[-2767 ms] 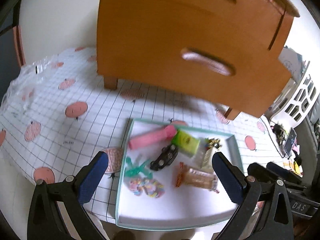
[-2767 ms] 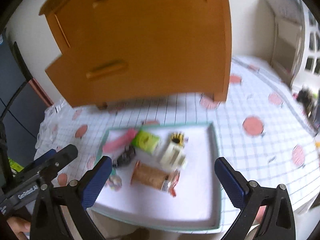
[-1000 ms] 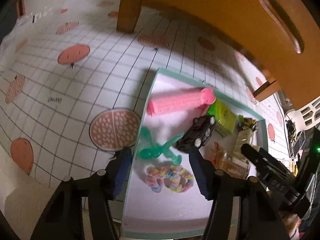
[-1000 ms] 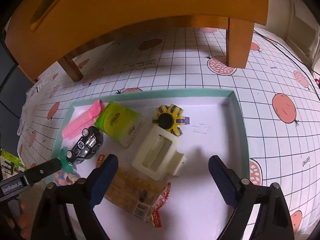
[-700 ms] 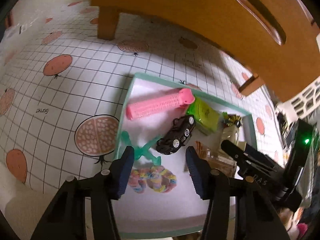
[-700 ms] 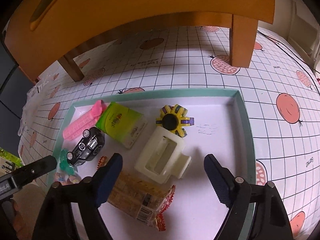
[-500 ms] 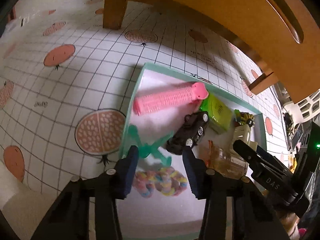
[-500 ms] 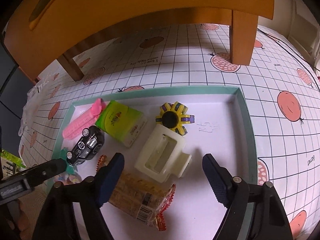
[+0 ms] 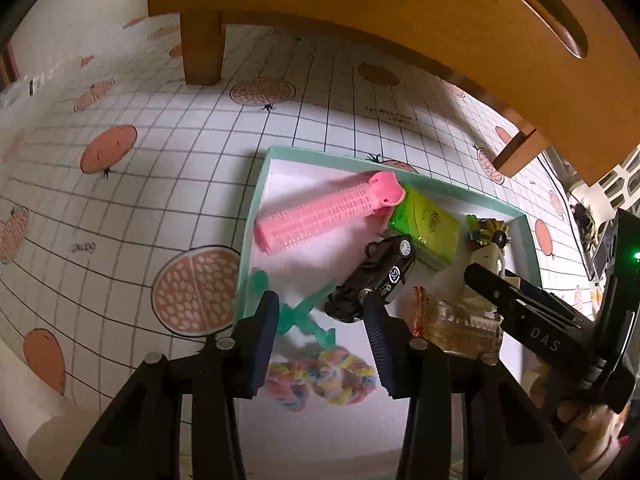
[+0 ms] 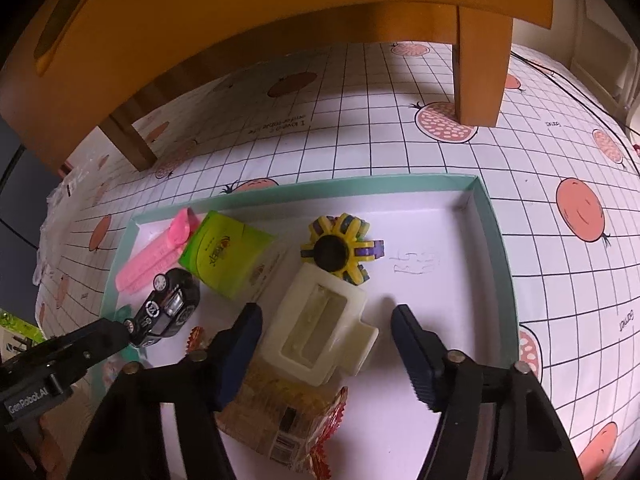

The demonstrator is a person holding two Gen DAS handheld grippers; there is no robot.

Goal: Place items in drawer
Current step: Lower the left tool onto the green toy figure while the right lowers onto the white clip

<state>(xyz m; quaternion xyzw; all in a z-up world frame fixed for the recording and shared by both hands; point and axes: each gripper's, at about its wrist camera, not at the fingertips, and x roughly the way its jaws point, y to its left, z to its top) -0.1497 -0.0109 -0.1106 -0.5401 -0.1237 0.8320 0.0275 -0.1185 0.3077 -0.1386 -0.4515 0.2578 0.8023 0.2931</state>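
A teal-rimmed tray (image 10: pixel 496 240) holds a pink roller (image 9: pixel 328 212), a green tissue pack (image 10: pixel 228 256), a black toy car (image 9: pixel 376 272), a yellow-and-purple wheel toy (image 10: pixel 338 250), a cream plastic piece (image 10: pixel 324 328), a snack packet (image 10: pixel 280 420), a rainbow scrunchie (image 9: pixel 324 380) and a green toy figure (image 9: pixel 308 316). My left gripper (image 9: pixel 320 332) hangs low over the green figure and the car's end, jaws partly open, pads touching nothing. My right gripper (image 10: pixel 326 344) straddles the cream piece; its jaws are closing, with a gap still at the right pad.
An orange wooden chest of drawers (image 9: pixel 360 20) on legs stands just behind the tray, its drawer handle (image 9: pixel 540 8) overhead and the drawer shut. The checked tablecloth (image 9: pixel 120 200) with fruit prints spreads to the left and right. Clutter lies beyond the table's right side.
Both grippers came down close over the tray. The left jaws narrowed over the green figure; the right jaws narrowed a lot around the cream piece. The tray items have not moved.
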